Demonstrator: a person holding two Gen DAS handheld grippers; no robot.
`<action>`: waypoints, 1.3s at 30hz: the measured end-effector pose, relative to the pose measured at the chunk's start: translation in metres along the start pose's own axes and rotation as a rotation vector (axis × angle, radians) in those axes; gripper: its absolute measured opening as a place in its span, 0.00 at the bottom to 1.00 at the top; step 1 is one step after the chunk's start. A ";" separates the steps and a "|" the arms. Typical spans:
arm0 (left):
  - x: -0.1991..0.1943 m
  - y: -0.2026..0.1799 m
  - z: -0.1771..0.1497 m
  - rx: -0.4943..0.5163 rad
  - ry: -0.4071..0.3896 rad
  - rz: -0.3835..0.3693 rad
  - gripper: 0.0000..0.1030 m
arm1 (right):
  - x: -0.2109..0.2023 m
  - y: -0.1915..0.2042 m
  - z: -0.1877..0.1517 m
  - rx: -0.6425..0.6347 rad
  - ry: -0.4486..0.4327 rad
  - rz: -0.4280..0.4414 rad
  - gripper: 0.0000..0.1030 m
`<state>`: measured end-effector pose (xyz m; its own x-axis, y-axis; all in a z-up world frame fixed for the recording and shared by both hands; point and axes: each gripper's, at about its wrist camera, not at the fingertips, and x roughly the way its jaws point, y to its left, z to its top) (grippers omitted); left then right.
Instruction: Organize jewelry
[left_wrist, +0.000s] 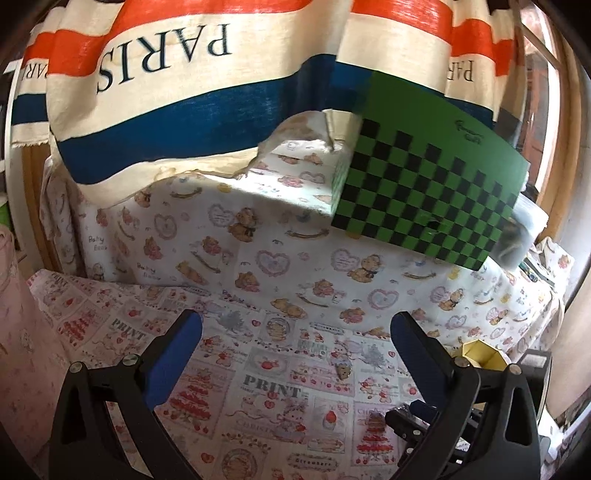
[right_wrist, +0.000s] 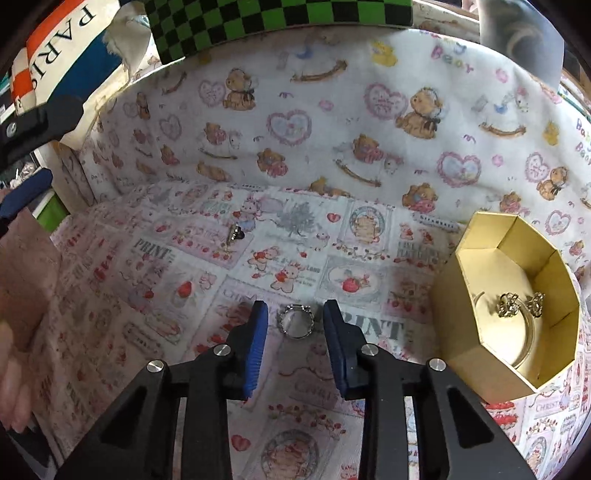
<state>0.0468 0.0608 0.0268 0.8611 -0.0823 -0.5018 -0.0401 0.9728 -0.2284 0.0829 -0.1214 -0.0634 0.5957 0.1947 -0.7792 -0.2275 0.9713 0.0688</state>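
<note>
Between our right gripper's (right_wrist: 293, 314) blue pads (right_wrist: 258, 343) lies a silver ring (right_wrist: 295, 322), flat on the printed cloth (right_wrist: 369, 258). The jaws stand spread, 1 on each side of the ring, with a gap showing at both; nothing is pinched yet. We judge the ring light, hard and stiff, and its thin band likely slippery against the pads, so it may skate or flip as they close. The best hold looks to be across the band's outer edge, low to the cloth, with the pads squarely on opposite sides.

Off to the right stands an open gold box (right_wrist: 465, 354) with 2 small gold pieces (right_wrist: 521, 303) already inside, probably where the ring goes. Farther out on the cloth lies 1 more small dark ornament (right_wrist: 236, 233).

Our left gripper (left_wrist: 295, 325) hangs above the cloth with its jaws wide apart and empty.
</note>
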 end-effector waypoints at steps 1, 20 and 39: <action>0.001 0.001 0.000 -0.005 0.003 0.001 0.98 | 0.000 0.001 0.000 -0.009 -0.003 -0.006 0.32; 0.017 0.005 -0.006 0.042 0.003 0.088 0.98 | -0.021 -0.011 -0.005 0.004 -0.097 -0.036 0.20; 0.064 -0.032 -0.026 0.073 0.268 -0.211 0.40 | -0.095 -0.074 0.003 0.230 -0.323 -0.073 0.20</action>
<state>0.0904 0.0185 -0.0200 0.6824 -0.3279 -0.6533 0.1698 0.9404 -0.2947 0.0451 -0.2117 0.0075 0.8239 0.1208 -0.5537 -0.0186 0.9823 0.1866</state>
